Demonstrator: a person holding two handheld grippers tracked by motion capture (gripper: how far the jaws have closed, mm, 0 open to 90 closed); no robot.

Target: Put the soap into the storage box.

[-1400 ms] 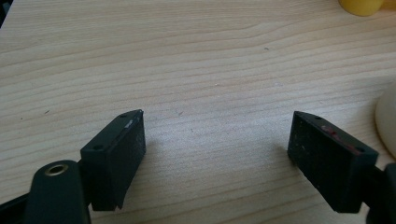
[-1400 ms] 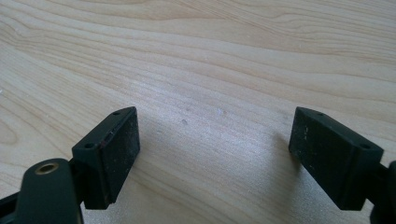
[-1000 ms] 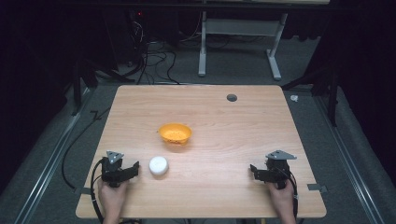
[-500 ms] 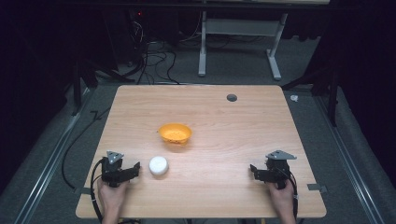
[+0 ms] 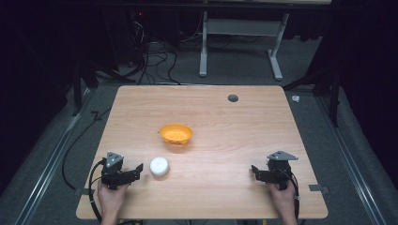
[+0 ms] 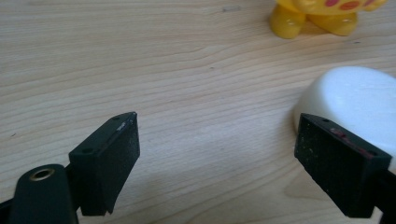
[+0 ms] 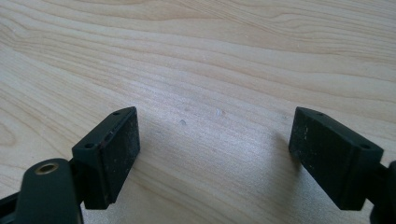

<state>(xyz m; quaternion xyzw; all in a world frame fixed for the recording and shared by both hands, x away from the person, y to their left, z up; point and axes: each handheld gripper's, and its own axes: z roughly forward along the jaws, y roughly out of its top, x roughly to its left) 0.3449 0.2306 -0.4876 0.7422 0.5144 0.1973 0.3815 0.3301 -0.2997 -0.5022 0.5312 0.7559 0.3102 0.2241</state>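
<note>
Low on the table (image 5: 225, 140), left gripper (image 6: 217, 149) jaws wide apart, empty. White dome (image 6: 355, 102) just beyond one jaw, none between. Right gripper (image 7: 215, 144) spread too, holding nothing.

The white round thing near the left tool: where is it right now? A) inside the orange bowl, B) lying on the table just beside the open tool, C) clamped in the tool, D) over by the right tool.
B: the white round thing lies on the table just off the open left tool, outside its jaws.
</note>
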